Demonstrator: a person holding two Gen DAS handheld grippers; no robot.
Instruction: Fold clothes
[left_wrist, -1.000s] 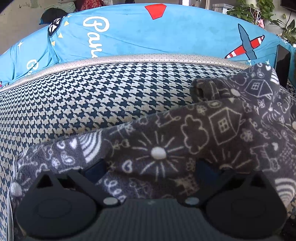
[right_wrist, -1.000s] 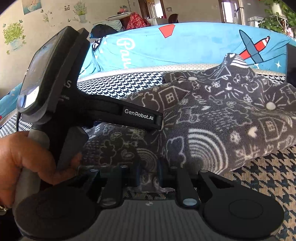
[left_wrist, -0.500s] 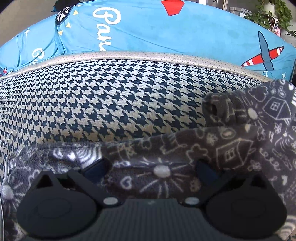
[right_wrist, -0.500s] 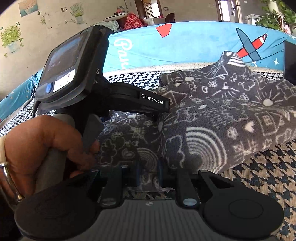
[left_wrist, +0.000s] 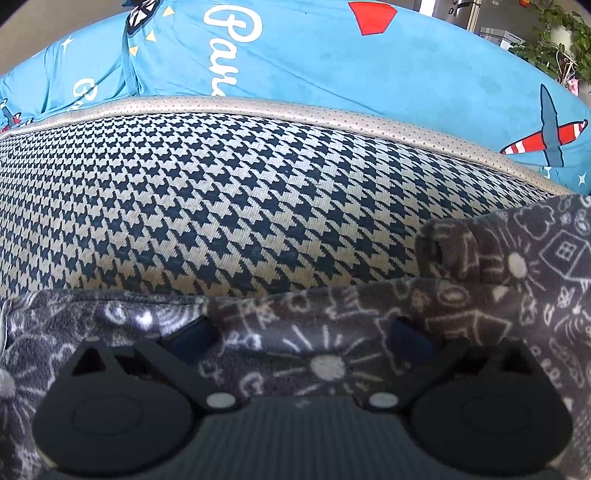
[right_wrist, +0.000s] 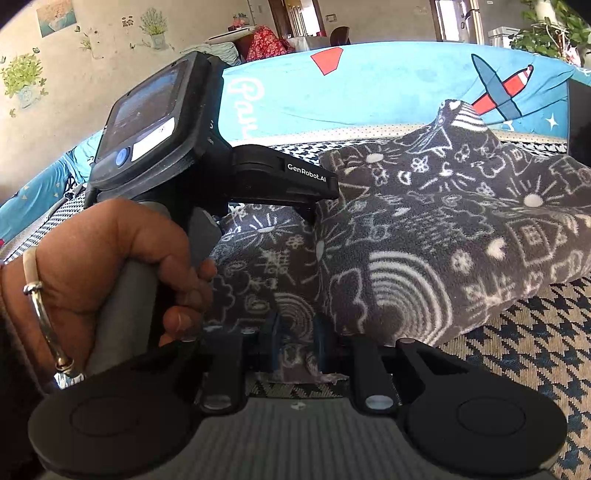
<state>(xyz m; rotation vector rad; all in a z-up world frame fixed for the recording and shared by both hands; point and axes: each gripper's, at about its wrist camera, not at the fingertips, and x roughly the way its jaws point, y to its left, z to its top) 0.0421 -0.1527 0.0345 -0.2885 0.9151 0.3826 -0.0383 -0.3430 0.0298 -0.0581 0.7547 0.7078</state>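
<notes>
A dark grey fleece garment with white doodle prints lies bunched on a houndstooth seat. My right gripper is shut on a thin edge of it near the front. A hand holds my left gripper's body over the garment's left part, and its fingers are hidden behind the cloth there. In the left wrist view my left gripper has its jaws wide apart. The garment drapes flat across and over them, unsqueezed.
The houndstooth cushion stretches ahead to a pale perforated trim. Behind it rises a blue backrest cover printed with aeroplanes. Potted plants stand at the far right. Bare houndstooth shows right of the garment.
The left gripper has shifted sideways and rolled, its screen now facing the right camera. In its own view the garment sits lower and more cushion shows. The right gripper has kept still.
</notes>
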